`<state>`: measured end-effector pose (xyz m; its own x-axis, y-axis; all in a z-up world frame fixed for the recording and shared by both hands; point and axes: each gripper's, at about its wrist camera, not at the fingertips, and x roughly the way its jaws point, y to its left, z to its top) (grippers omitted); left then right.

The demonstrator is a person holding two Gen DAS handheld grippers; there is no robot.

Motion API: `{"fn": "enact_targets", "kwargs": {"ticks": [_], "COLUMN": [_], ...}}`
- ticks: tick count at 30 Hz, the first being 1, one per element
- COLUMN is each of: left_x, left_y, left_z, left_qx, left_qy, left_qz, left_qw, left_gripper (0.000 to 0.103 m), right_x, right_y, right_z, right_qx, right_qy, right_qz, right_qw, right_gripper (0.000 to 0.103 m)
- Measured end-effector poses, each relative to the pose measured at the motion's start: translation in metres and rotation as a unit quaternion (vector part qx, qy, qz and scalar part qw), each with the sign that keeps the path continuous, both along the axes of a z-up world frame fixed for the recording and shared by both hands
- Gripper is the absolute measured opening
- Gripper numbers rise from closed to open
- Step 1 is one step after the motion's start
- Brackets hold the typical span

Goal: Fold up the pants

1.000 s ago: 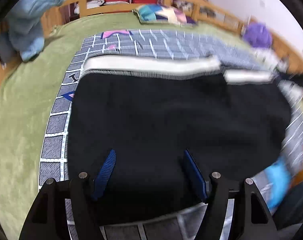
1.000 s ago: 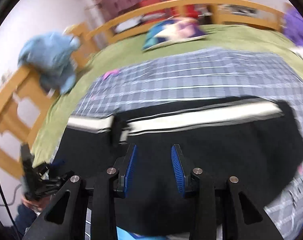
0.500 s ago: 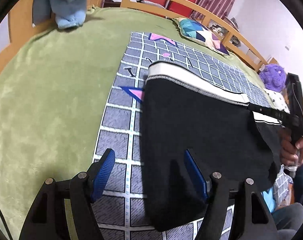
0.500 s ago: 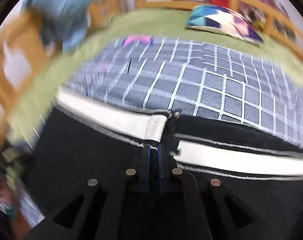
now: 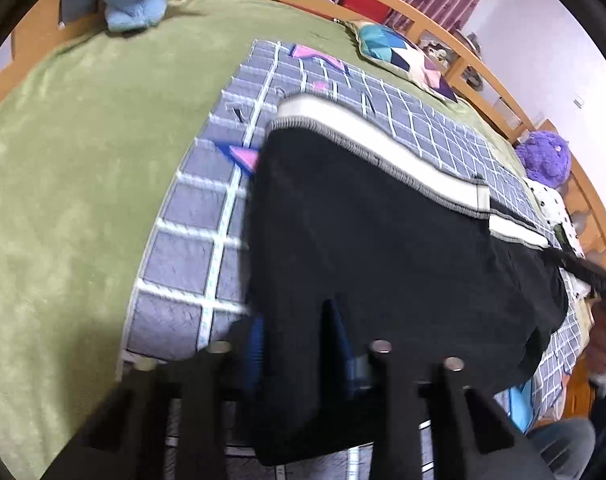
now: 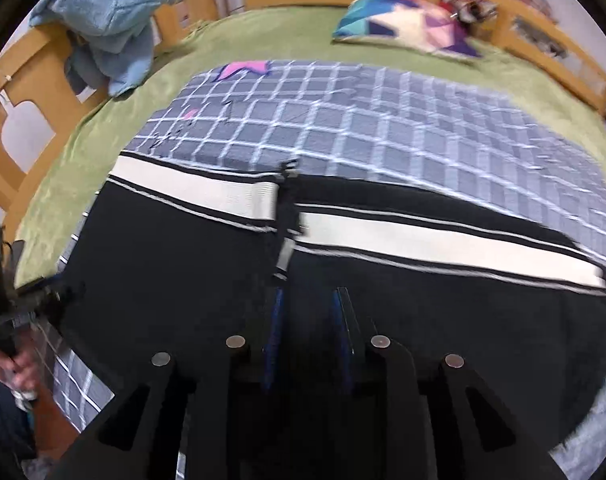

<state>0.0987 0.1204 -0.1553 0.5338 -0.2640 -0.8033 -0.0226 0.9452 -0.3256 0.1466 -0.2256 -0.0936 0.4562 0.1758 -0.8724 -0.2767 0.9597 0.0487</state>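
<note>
Here, the pants (image 5: pixel 383 248) are spread on the bed's checked blanket (image 5: pixel 191 256). Their near left edge is pinched between the left gripper's (image 5: pixel 299 340) fingers. The right gripper's (image 6: pixel 309 328) fingers are held narrowly apart over black cloth, grip unclear.

left tongs (image 5: pixel 299 340) narrowed (blurred) | right tongs (image 6: pixel 309 320) parted

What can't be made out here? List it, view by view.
- Left wrist view: whether the left claw has pinched the pants; dark cloth and blur hide its fingertips.
- Right wrist view: whether the right claw touches the pants; blurred.
- Both views: the near edge of the pants, hidden behind the claws.
</note>
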Motion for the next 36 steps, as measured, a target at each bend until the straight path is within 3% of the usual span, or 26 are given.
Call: {"fn": "enact_targets", "kwargs": {"ticks": [4, 8, 10, 13, 16, 18, 21, 23, 25, 27, 29, 32, 36], "left_x": [-0.008, -0.018, -0.023, -0.020, -0.013, -0.008, -0.009, -0.012, -0.013, -0.011, -0.008, 0.000, 0.016], "left_y": [-0.036, -0.100, -0.145, -0.209, -0.257, -0.270, -0.267, -0.257, -0.242, -0.223, -0.201, -0.173, -0.143], "left_z": [0.061, 0.118, 0.139, 0.145, 0.126, 0.115, 0.116, 0.124, 0.131, 0.132, 0.127, 0.113, 0.091], "left_qx": [0.055, 0.094, 0.097, 0.100, 0.104, 0.083, 0.012, 0.006, 0.014, 0.020, 0.026, 0.042, 0.030], "left_qy": [-0.054, -0.098, -0.109, -0.096, -0.069, -0.045, -0.038, -0.051, -0.072, -0.069, -0.061, -0.048, -0.017], "left_qz": [-0.036, -0.094, -0.135, -0.192, -0.227, -0.242, -0.256, -0.241, -0.218, -0.197, -0.171, -0.138, -0.098], "left_qw": [0.9964, 0.9863, 0.9801, 0.9716, 0.9659, 0.9656, 0.9659, 0.9691, 0.9732, 0.9777, 0.9831, 0.9883, 0.9946], "left_gripper": [0.015, 0.014, 0.014, 0.014, 0.014, 0.018, 0.029, 0.048, 0.049, 0.050, 0.051, 0.051, 0.052], "right_x": [-0.031, -0.055, -0.062, -0.064, -0.065, -0.065, -0.067, -0.066, -0.062, -0.054, -0.042, -0.017, 0.017], "right_y": [-0.026, -0.064, -0.085, -0.108, -0.126, -0.135, -0.149, -0.154, -0.152, -0.145, -0.131, -0.105, -0.068], "right_z": [0.021, 0.026, 0.025, 0.021, 0.013, 0.008, 0.004, 0.003, 0.003, 0.004, 0.002, -0.011, -0.043], "right_qx": [0.003, 0.064, 0.091, 0.105, 0.111, 0.115, 0.123, 0.124, 0.131, 0.151, 0.179, 0.200, 0.207], "right_qy": [-0.031, -0.035, -0.030, -0.030, -0.023, -0.015, -0.013, -0.014, -0.018, -0.018, -0.009, 0.018, 0.073], "right_qz": [-0.036, -0.070, -0.091, -0.113, -0.132, -0.142, -0.149, -0.144, -0.135, -0.120, -0.097, -0.061, -0.032], "right_qw": [0.999, 0.995, 0.991, 0.988, 0.985, 0.983, 0.981, 0.982, 0.982, 0.981, 0.979, 0.978, 0.975], "right_gripper": [0.028, 0.030, 0.030, 0.030, 0.030, 0.030, 0.030, 0.030, 0.030, 0.030, 0.037, 0.048, 0.048]}}
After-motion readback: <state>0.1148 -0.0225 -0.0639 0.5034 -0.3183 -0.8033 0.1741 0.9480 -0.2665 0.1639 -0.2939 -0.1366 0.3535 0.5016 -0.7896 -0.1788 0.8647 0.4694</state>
